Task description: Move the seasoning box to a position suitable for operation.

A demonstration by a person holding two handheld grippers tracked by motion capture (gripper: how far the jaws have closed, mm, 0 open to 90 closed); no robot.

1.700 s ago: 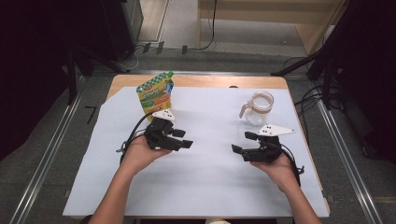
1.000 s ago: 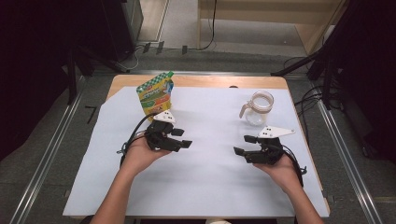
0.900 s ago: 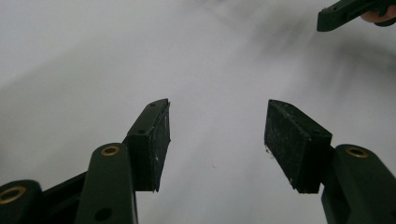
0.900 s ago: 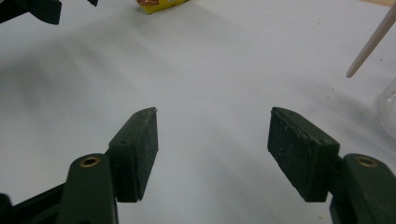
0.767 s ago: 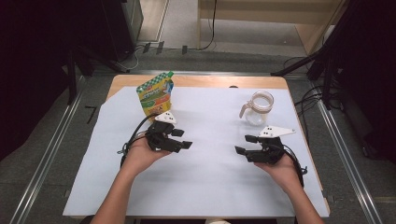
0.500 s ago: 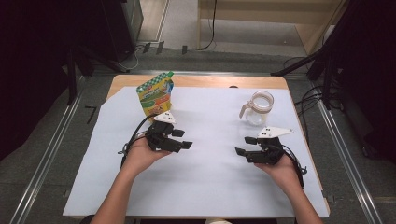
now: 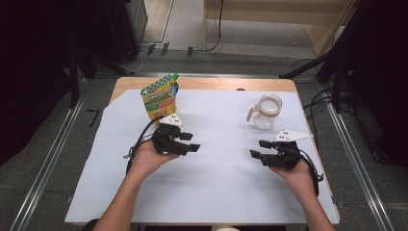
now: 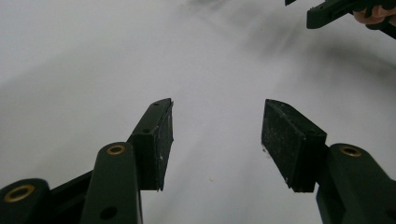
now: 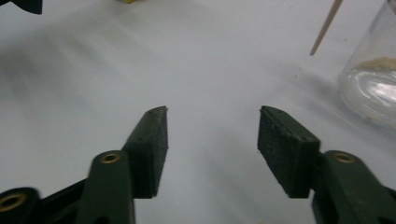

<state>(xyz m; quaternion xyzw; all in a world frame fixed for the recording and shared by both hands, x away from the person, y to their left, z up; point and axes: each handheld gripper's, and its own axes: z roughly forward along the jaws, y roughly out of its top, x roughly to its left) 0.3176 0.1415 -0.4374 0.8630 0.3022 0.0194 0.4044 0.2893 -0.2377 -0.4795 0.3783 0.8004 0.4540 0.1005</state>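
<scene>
My left gripper (image 7: 191, 142) rests low over the white sheet (image 7: 211, 192), left of centre, jaws open and empty; its own view shows the same gap (image 8: 215, 135) with bare sheet between the pads. My right gripper (image 7: 257, 149) sits at the right, pointing toward the left one, also open and empty (image 9: 212, 140). A green and yellow stand-up pouch (image 7: 159, 96) stands just behind the left gripper. A clear glass pitcher (image 7: 264, 110) with a handle stands behind the right gripper, seen at the edge (image 9: 373, 88) of the right gripper view.
The white sheet covers a wooden table (image 7: 202, 83) whose far edge shows. Metal rails (image 7: 351, 144) run along the floor on both sides. Cables lie on the floor beyond the table. The other gripper's jaw tip (image 8: 336, 11) shows at the top right of the left gripper view.
Both hands have stayed almost still; the right gripper has shifted only slightly. Both pairs of jaws remain open.
</scene>
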